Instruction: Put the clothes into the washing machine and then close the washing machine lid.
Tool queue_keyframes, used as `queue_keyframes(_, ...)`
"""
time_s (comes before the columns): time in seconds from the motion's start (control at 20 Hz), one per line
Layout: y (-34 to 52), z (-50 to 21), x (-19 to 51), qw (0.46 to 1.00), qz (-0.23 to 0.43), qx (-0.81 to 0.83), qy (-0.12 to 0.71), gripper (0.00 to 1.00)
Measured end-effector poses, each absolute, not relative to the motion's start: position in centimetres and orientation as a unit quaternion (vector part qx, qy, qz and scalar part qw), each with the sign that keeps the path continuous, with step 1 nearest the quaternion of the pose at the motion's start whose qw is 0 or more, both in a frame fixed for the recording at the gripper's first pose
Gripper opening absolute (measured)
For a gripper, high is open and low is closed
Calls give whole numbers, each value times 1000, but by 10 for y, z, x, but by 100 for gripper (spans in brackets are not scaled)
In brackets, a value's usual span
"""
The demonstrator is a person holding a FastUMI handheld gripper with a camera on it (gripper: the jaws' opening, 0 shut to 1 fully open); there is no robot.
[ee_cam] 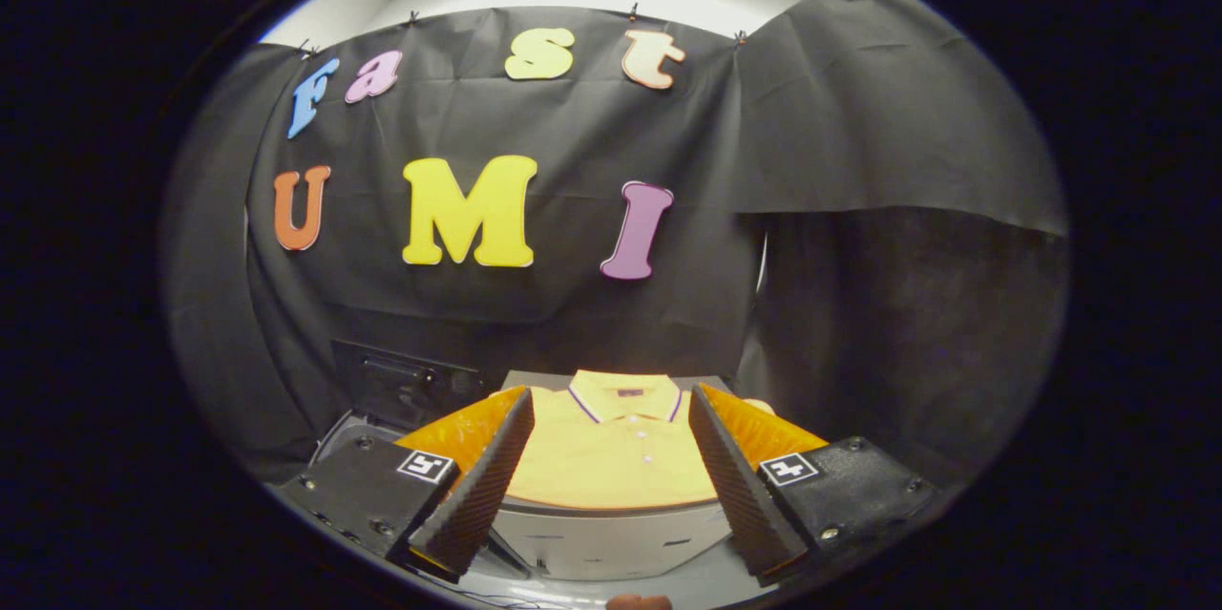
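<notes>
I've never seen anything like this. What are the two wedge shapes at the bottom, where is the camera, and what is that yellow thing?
The camera rides on a hand-held gripper and looks forward along its two fingers; those are the wedges. They stand wide open and hold nothing. Just ahead, seen between them, a folded yellow polo shirt lies flat on a pale box-like surface, possibly the washing machine. The black cloth behind is the booth's wall.

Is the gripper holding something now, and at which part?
Nothing is held. The gripper is open, and the folded yellow polo shirt lies ahead between its fingers, untouched.
</notes>
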State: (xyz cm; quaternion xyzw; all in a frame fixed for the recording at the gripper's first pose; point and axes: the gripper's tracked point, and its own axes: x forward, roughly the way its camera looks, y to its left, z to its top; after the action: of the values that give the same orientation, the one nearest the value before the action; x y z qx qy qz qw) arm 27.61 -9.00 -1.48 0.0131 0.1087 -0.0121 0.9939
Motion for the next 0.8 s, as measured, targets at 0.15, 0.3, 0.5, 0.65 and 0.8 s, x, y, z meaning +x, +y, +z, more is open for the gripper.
queue_keyframes(0.15, -96, -33, 304, 991, -5, 14, 135, 100)
queue_keyframes(0.3, -103, -56, 326, 985, 1, 16, 174, 100)
queue_keyframes(0.5, -108, -90, 355, 971, 12, 24, 236, 100)
queue_keyframes(0.65, -115, -107, 370, 962, 14, 11, 271, 100)
queue_keyframes(0.8, -112, -125, 384, 955, 18, 5, 297, 100)
